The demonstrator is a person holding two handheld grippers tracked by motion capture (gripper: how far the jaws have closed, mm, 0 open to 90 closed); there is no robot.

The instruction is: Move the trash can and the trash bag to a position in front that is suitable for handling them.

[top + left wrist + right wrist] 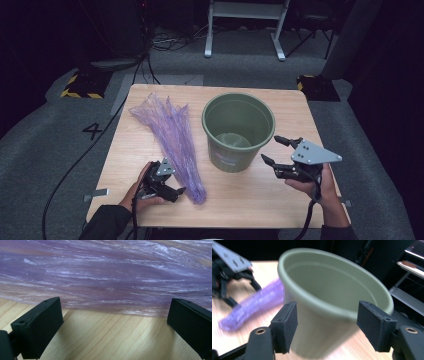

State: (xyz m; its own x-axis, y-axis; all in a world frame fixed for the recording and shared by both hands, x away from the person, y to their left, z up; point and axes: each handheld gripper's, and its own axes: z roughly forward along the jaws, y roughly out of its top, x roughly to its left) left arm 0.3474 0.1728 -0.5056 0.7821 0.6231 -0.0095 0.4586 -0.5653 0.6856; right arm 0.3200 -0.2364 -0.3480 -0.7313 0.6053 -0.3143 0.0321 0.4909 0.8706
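A crumpled purple plastic bag (175, 140) lies stretched out on the left half of the wooden table (280, 210). My left gripper (176, 186) rests at the bag's near end, jaws open and pointing at it. In the left gripper view the bag (107, 277) lies just beyond the open left gripper (112, 322), with bare wood between the pads. A green bucket (232, 159) stands upright at mid table. My right gripper (270, 148) hovers open at its right side. The right gripper view has the bucket (332, 290) just ahead of the open right gripper (327, 325), with the bag (254, 302) to its left.
Grey carpet surrounds the table, with black cables (75, 165) trailing on the left. A white frame (245, 25) stands on the floor behind. Yellow-black striped blocks (82, 85) sit off the far left corner. The table's near right part is bare wood.
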